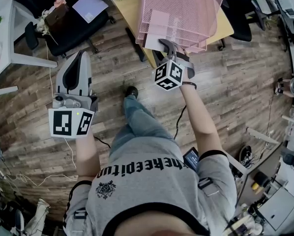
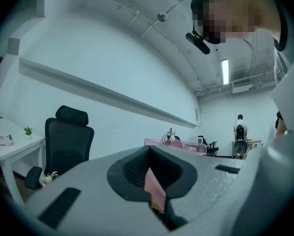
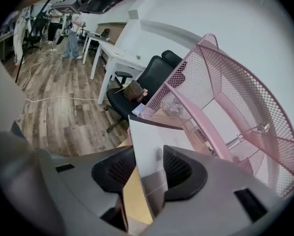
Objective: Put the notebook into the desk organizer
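Your grey shirt carries one line of black lettering across the chest (upside down from the head view, partly creased); roughly "keepit" reads, nothing else anywhere.

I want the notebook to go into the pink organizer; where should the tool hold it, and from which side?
Grip the notebook by its near edge, across its flat covers, from the side away from the organizer: its free end then probably slides in.

Past the right tool, the desk organizer is pink metal mesh; the notebook between the tool's ribbed pads is matt paper; floor below, wood
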